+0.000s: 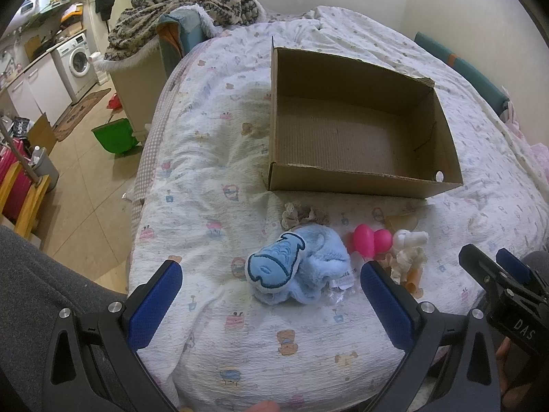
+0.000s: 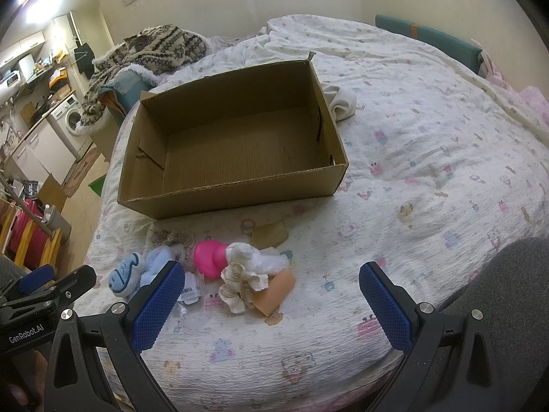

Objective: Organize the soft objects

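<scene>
At far left a washing machine stands on the tiled floor beside a bed whose cartoon-printed quilt fills the scene, with a patterned knit blanket heaped at its head. On the quilt sits an open cardboard box with nothing inside. Just in front of it, left to right, lie a fluffy light-blue plush, a glossy pink toy and a crumpled white cloth piece, close together; the left gripper and the right gripper both hover spread wide, grasping nothing.
</scene>
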A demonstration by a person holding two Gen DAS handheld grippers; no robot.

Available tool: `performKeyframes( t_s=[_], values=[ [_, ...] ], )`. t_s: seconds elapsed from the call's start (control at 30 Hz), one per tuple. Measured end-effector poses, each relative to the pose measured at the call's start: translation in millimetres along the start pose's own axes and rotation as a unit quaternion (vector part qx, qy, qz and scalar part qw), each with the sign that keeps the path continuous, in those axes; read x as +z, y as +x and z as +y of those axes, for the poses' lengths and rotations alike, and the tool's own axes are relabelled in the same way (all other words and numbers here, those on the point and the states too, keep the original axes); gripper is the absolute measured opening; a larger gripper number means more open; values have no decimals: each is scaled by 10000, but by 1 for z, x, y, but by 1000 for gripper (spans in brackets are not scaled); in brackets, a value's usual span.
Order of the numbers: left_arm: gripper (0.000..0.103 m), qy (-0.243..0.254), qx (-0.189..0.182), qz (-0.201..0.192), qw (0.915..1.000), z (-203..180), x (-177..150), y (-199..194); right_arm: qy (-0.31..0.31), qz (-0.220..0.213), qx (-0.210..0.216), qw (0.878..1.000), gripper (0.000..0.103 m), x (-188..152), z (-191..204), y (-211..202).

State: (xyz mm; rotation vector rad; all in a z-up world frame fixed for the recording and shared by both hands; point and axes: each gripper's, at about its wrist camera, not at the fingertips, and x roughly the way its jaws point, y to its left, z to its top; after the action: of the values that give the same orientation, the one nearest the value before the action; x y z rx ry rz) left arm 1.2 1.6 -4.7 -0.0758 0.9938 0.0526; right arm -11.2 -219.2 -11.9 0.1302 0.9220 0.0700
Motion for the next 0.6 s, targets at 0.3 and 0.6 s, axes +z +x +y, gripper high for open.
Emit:
performKeyframes(
  t_s=[0.3, 0.6],
  values=[
    [103, -554, -163, 397, 9975, 26, 19, 16, 330, 64, 77, 9994, 103, -1, -13, 4],
    [102, -1230, -700, 1544, 9778, 30, 25, 74, 662, 225, 175, 9974, 103, 1, -26, 9]
  ],
)
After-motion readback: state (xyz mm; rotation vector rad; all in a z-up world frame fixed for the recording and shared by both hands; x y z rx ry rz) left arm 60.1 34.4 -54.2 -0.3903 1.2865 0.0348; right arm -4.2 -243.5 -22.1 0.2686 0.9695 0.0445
